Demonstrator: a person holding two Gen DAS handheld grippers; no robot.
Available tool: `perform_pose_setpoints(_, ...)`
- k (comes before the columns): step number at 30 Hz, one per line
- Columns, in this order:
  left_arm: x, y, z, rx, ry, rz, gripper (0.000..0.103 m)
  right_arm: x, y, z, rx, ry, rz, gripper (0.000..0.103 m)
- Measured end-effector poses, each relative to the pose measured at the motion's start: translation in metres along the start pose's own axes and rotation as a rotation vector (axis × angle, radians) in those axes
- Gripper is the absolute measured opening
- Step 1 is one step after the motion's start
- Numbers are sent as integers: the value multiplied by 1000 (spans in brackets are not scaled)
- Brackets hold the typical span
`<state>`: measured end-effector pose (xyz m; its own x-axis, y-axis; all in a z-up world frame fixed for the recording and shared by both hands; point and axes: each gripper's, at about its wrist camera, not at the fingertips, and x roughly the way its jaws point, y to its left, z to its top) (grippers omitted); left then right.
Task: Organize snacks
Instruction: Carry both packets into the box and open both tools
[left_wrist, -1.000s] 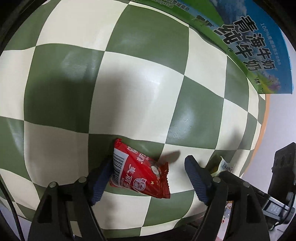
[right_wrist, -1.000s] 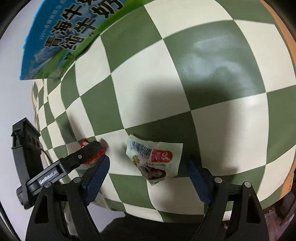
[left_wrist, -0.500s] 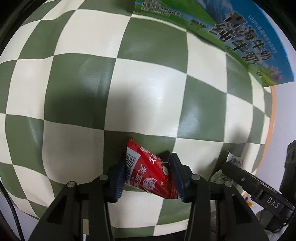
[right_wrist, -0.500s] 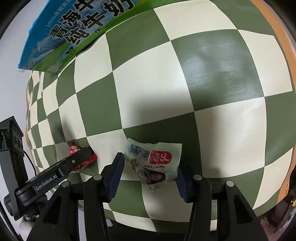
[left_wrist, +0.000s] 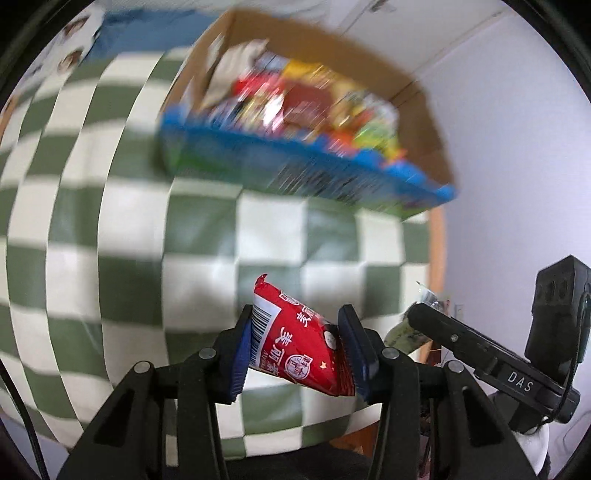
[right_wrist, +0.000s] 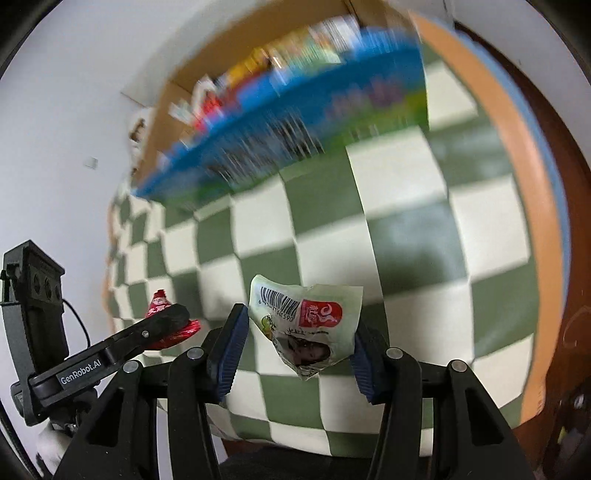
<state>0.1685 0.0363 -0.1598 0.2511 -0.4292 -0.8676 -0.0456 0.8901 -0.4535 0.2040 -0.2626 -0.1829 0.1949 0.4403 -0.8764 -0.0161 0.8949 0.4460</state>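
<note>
Big change from a second ago: both snack packets are now lifted clear of the checkered worktop (left_wrist: 110, 229), where they were lying flat before. The red packet (left_wrist: 295, 339) is clamped between the fingers of the left gripper (left_wrist: 301, 349), which were spread wide earlier. The pale green packet (right_wrist: 310, 325) is pinched the same way by the right gripper (right_wrist: 299, 343). The cardboard box (left_wrist: 417, 110), full of mixed snacks and badly blurred, is now seen beyond both packets, well apart from them.
</note>
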Motion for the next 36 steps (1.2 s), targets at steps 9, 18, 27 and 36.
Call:
perform_pose_setpoints(9, -27, -31, 95, 157, -67, 45, 42, -73, 45, 91, -127, -142, -2, 54)
perform_pose_setpoints(18, 46, -32, 174, 124, 70, 121, 43, -57, 54, 179, -198, -113, -149, 54)
perform_pose_setpoints(27, 96, -17, 187, 73, 160, 169, 44, 1, 30, 210, -175, -5, -209, 54)
perform_pose_setpoints(36, 117, -9, 183, 30, 208, 177, 52, 31, 11, 211, -163, 75, -219, 60)
